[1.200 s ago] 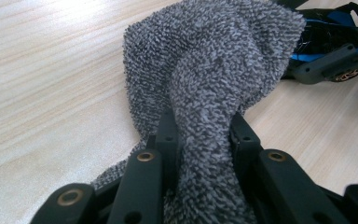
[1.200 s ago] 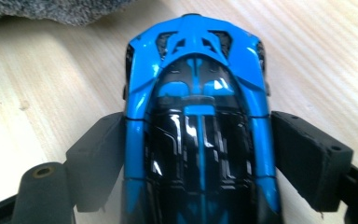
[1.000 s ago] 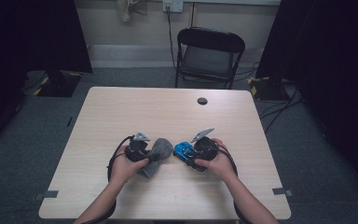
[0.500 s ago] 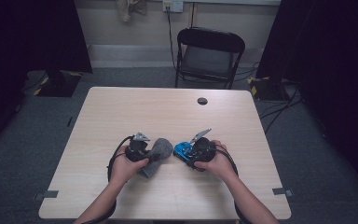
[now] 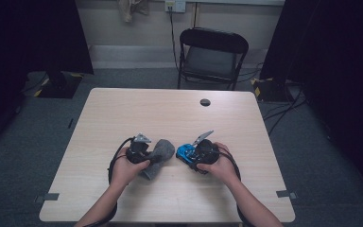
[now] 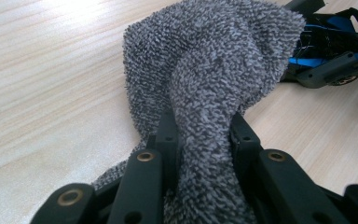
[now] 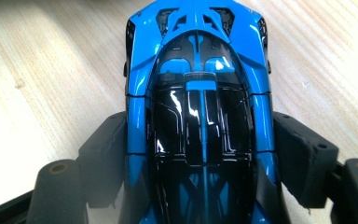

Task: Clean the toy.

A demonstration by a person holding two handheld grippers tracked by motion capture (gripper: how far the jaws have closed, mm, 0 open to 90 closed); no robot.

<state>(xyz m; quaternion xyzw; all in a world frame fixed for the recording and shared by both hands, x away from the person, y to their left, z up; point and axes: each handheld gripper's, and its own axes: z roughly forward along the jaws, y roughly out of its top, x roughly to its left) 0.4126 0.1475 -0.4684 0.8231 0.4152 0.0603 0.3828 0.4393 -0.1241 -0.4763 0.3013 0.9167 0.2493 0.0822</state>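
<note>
A grey terry cloth (image 5: 163,149) lies bunched on the wooden table (image 5: 170,113), and my left gripper (image 5: 152,155) is shut on it. In the left gripper view the cloth (image 6: 214,60) bulges up between the two black jaws of the left gripper (image 6: 203,135). A blue and black toy car (image 5: 184,151) sits just right of the cloth. The right gripper (image 5: 190,154) has just been closing its jaws, and the car is between them. Seen from the right gripper view, the car (image 7: 198,93) points away and the right gripper (image 7: 200,144) presses its pads on both flanks. The car (image 6: 331,51) also peeks out behind the cloth.
A small round black disc (image 5: 205,102) lies near the table's far edge. A black folding chair (image 5: 212,56) stands beyond the table. Cables run across the floor at the right, and both forearms rest over the near edge.
</note>
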